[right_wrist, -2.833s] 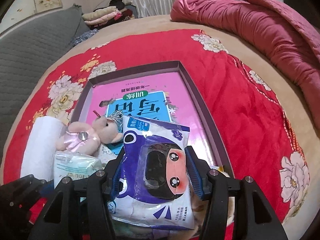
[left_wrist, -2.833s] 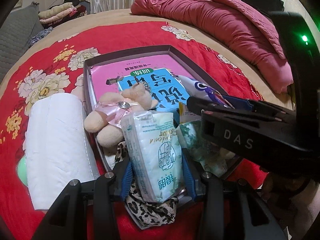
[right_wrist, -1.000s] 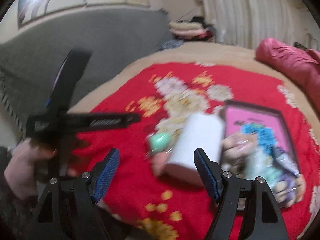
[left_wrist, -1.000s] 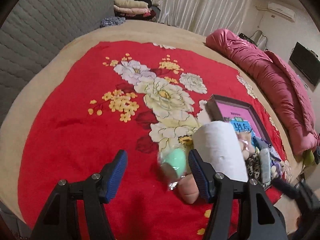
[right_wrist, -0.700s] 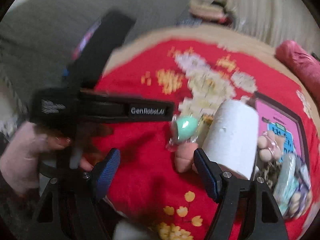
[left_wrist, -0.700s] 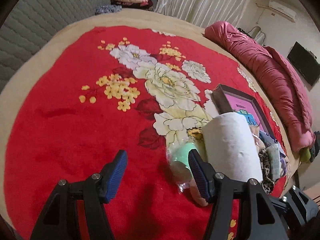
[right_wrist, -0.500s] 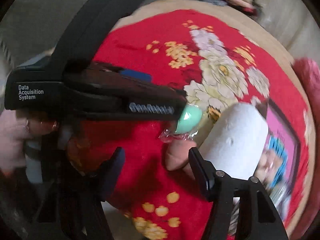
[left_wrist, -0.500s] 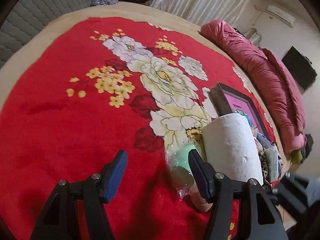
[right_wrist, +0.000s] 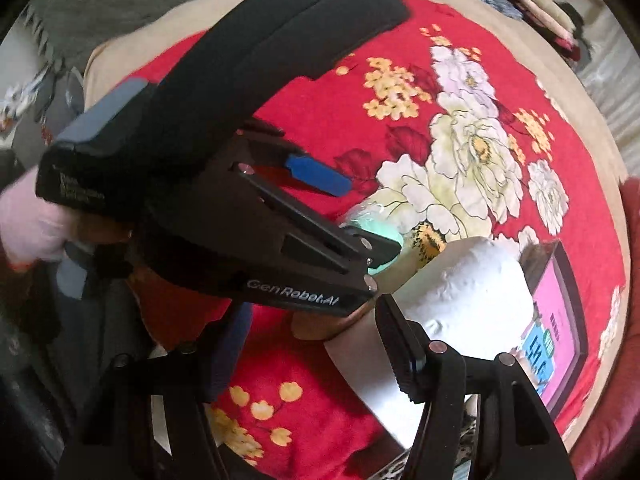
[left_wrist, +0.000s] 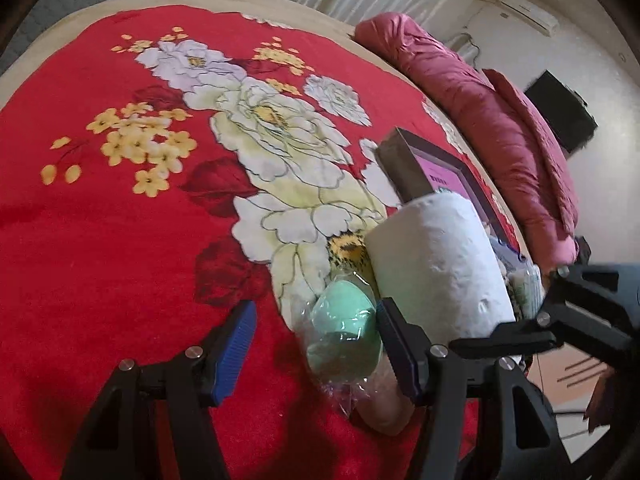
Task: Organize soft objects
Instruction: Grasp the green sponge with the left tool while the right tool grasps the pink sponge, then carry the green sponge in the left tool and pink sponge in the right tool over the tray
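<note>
Straddling green sponge (left_wrist: pixel 345 334), left claw (left_wrist: pixel 314 354) apparently agape

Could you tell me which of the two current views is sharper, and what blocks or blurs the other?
Left wrist view: sharp on the green sponge and paper roll, edges fisheye-bent. Right wrist view: softer, with the left gripper blocking much of it.

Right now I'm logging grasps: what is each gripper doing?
Left gripper: open, holding nothing; the plastic-wrapped mint-green sponge sits between its fingers.
Right gripper: open, holding nothing.
</note>
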Available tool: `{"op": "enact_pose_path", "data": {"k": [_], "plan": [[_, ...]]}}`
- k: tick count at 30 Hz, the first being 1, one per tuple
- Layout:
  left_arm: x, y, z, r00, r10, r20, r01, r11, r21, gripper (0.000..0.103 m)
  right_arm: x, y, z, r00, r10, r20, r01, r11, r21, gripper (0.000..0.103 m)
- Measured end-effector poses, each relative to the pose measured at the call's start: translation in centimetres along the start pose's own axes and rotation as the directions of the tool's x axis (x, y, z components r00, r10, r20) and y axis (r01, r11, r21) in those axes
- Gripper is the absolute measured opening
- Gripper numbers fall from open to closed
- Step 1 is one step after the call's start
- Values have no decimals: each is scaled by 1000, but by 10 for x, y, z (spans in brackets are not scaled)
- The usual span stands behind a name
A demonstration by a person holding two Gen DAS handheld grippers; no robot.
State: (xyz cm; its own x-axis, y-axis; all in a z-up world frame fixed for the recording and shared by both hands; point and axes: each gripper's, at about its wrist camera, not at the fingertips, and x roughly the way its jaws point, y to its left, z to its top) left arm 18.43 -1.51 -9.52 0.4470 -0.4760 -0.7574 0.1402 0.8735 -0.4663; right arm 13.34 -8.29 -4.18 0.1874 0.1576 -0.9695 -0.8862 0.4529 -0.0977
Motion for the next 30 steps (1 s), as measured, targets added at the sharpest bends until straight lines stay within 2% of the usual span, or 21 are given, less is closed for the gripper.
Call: {"op": "enact_pose_path", "data": {"k": [5, 7, 8, 9, 12, 16, 20, 23, 26, 28, 30], "plan": [[10, -1, -2, 995, -51, -80, 54, 998, 26, 56, -6, -6, 2, 1000, 17, 19, -17, 1000, 4, 66], [12, 1, -2, 996, -60, -72, 62, 998, 21, 55, -10, -10, 2, 999, 23, 36, -24, 1000, 18, 66], [12, 3, -1, 996, -75, -58, 75, 997, 4, 44, -11, -12, 2, 999, 30, 40, -31, 999, 26, 66], [11, 6, 0, 994, -104, -44, 104, 994, -21, 38, -11, -13, 1, 999, 32, 39, -33, 999, 28, 66], [9, 18, 2, 988, -150, -30, 147, 984, -97, 36, -10, -10, 1, 999, 35, 28, -36, 999, 20, 66], [-12, 42, 8, 981, -182, 60, 190, 963, -193, 36, -2, 3, 8, 999, 32, -8, -33, 998, -48, 66], [-46, 71, 12, 975, -131, 177, 175, 949, -263, 37, 21, 10, 20, 995, -16, -101, 3, 992, -126, 66], [-66, 91, 13, 963, -104, 247, 181, 932, -315, 37, 41, 14, 24, 980, -38, -195, 1, 983, -184, 66], [-80, 107, 13, 952, -91, 293, 195, 916, -350, 37, 57, 21, 24, 959, -90, -268, 12, 961, -277, 55], [-84, 113, 14, 947, -87, 308, 201, 911, -359, 37, 63, 24, 22, 949, -120, -293, 17, 944, -330, 53], [-85, 111, 15, 945, -85, 317, 201, 913, -355, 38, 63, 23, 24, 952, -116, -284, 15, 942, -335, 50]]}}
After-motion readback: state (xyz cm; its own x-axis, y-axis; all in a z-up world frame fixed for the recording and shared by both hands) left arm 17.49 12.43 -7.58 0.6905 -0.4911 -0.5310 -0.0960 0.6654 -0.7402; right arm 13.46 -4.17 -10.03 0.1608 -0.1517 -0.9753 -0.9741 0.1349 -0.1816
